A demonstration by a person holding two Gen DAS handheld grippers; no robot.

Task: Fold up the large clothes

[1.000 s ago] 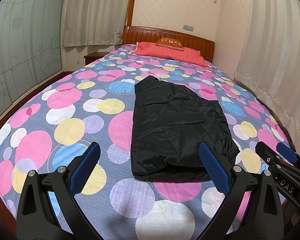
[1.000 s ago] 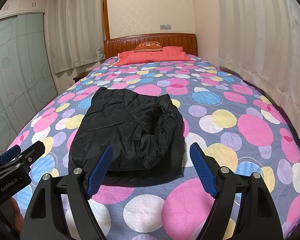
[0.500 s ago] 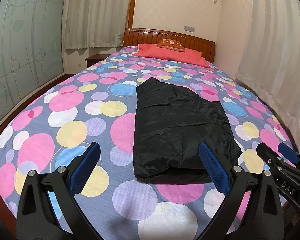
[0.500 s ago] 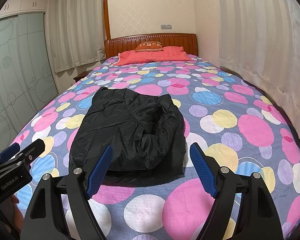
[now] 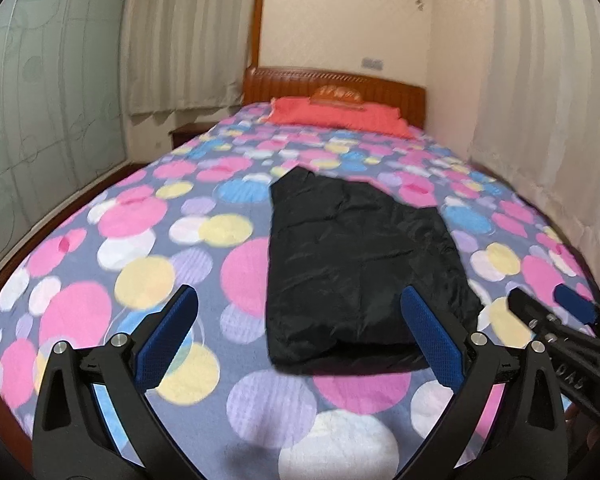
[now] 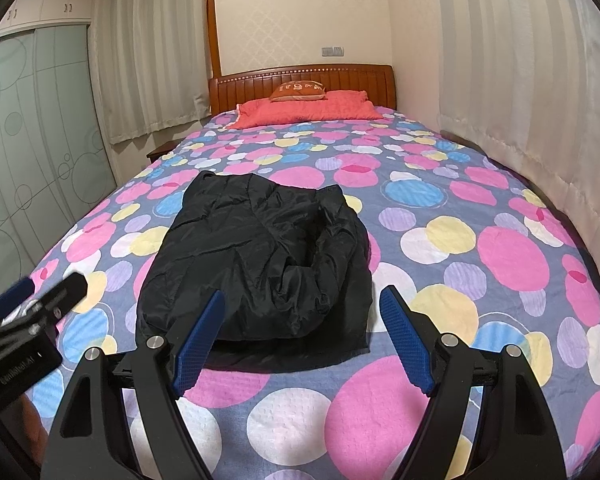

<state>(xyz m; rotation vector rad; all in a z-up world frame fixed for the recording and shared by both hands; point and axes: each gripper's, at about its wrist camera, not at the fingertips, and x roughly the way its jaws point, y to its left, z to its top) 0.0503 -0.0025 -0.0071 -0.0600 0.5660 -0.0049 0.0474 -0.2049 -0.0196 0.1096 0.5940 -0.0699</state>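
A black padded jacket [image 5: 360, 264] [image 6: 260, 264] lies folded into a long rectangle on the spotted bedspread [image 5: 100, 264] [image 6: 500, 240], its near end toward me. My left gripper [image 5: 300, 312] hovers open above the foot of the bed, nothing between its blue pads [image 5: 166, 340]. My right gripper [image 6: 302, 312] is open too, just short of the jacket's near edge, with empty jaws. Each gripper shows at the edge of the other's view: the right one [image 5: 552, 320] and the left one [image 6: 44, 292].
A red pillow [image 6: 308, 112] with a small orange cushion [image 6: 298, 90] lies against the wooden headboard [image 6: 300, 76]. Curtains [image 6: 520, 80] hang close along the right side of the bed. A frosted sliding wardrobe [image 6: 32, 140] and a nightstand [image 5: 186, 134] stand on the left.
The left wrist view has tilted up slightly, and it is a little blurred now. The jacket and the right gripper have not moved.
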